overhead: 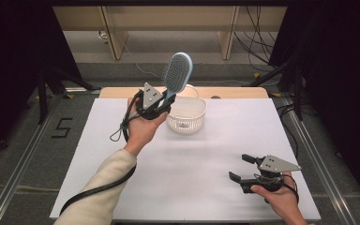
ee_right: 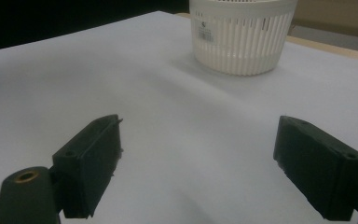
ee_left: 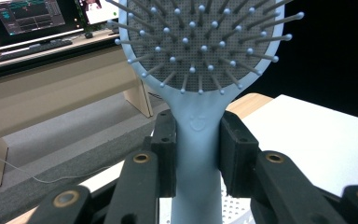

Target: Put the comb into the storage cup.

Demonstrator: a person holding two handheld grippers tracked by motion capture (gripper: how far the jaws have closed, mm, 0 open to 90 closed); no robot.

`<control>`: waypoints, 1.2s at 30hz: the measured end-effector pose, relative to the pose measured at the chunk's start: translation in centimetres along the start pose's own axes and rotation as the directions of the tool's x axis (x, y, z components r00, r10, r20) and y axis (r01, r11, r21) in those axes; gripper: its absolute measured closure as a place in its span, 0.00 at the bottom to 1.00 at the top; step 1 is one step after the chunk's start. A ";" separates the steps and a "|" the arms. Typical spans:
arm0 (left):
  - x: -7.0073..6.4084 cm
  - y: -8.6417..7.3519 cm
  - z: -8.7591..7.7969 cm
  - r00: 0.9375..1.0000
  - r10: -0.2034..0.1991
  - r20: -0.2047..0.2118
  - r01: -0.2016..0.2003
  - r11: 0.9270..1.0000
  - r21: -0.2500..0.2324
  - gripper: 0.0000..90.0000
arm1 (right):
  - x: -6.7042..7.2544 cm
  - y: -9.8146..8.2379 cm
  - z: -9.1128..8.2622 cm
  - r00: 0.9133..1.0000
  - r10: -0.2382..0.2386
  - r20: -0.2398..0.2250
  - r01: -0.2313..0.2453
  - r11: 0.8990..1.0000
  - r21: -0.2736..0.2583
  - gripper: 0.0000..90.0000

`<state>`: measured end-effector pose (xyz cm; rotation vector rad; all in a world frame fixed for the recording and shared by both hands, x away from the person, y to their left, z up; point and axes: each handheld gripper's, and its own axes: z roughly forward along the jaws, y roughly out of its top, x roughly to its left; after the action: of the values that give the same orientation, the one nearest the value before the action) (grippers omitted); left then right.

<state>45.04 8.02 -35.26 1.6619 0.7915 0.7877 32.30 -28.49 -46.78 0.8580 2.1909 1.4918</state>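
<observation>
The left tool (overhead: 161,104) clamped the handle of a pale blue plastic paddle hairbrush (overhead: 177,71), holding it upright just beside a white slotted plastic basket (overhead: 186,115) near the desk's (overhead: 215,154) far edge. The right tool (overhead: 242,168) rested wide apart and empty near the near-right corner, bare desk between them.

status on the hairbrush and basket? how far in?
Done: left gripper is shut on the hairbrush handle, lifted off the table. In hand: brush held upright beside the white basket. Left: it isn't in the basket. Right gripper sits open, idle.
</observation>
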 end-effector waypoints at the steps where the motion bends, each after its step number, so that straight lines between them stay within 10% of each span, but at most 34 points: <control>1: 0.0 0.0 0.1 1.000 -0.001 0.000 0.001 1.000 0.000 0.78 | 0.0 0.0 0.0 1.000 0.000 0.000 0.000 1.000 0.000 0.18; 36: 0.1 0.0 3.2 0.999 -0.001 0.032 0.001 1.000 0.019 0.78 | 0.0 0.0 0.0 1.000 0.012 -0.009 -0.012 1.000 -0.007 0.18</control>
<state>47.77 6.40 -35.91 1.6870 0.7798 0.7531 32.34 -28.49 -46.82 0.8655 2.1894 1.5102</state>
